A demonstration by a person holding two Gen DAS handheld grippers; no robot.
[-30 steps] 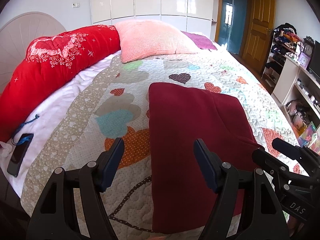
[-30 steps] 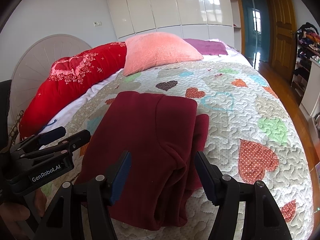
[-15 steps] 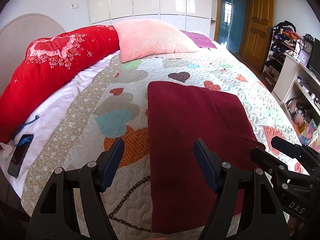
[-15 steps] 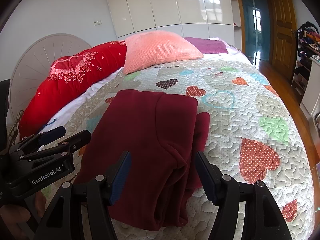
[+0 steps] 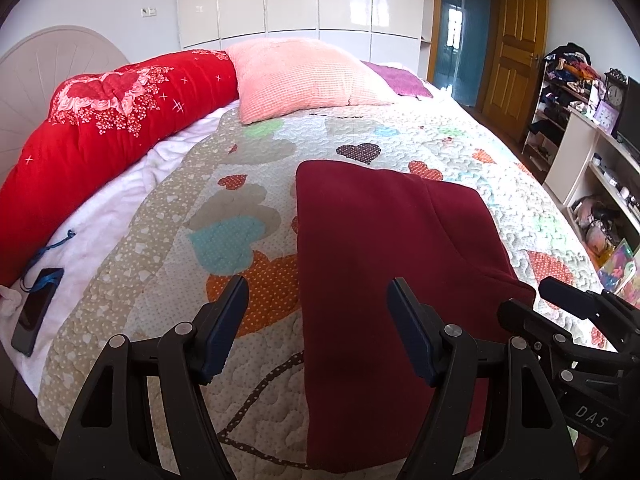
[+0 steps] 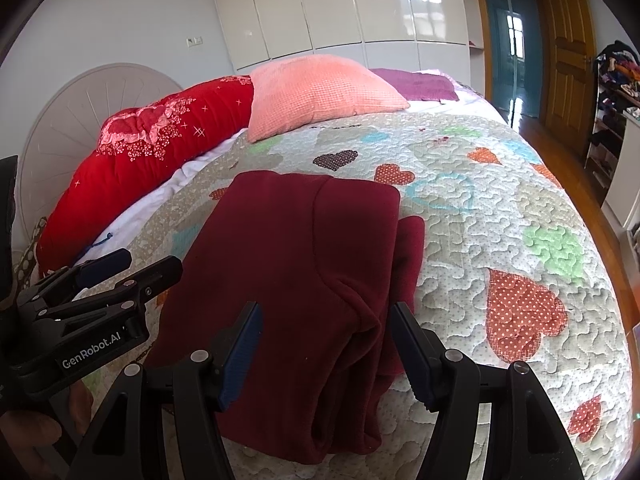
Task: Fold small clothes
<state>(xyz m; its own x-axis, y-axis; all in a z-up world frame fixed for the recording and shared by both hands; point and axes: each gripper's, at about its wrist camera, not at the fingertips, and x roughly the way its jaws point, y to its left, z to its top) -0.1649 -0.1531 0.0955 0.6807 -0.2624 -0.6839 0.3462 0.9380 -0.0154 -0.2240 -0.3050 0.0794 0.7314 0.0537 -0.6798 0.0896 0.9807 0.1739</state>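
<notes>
- We see the dark red garment [image 5: 384,264] lying folded into a long rectangle on the heart-patterned quilt [image 5: 460,148], near the foot edge of the bed.
- Our left gripper [image 5: 318,320] hangs above the garment's left edge: fingers well apart, nothing between the pads, one finger over quilt, the other over cloth.
- Our right gripper [image 6: 326,338] sits above the garment's right side, where the layers bunch into thick folds [image 6: 360,320]. Fingers apart, not clamped on anything; whether the pads brush the fabric is hard to tell from this angle.
- In the right wrist view, a lower layer [image 6: 410,248] sticks out past the top layer on the right.
- Pink pillow [image 5: 304,76] and red bolster [image 5: 112,128] sit at the head end, well apart from the garment.
- Phone [image 5: 36,312] lies on the white sheet [image 5: 116,204] at the left edge.
</notes>
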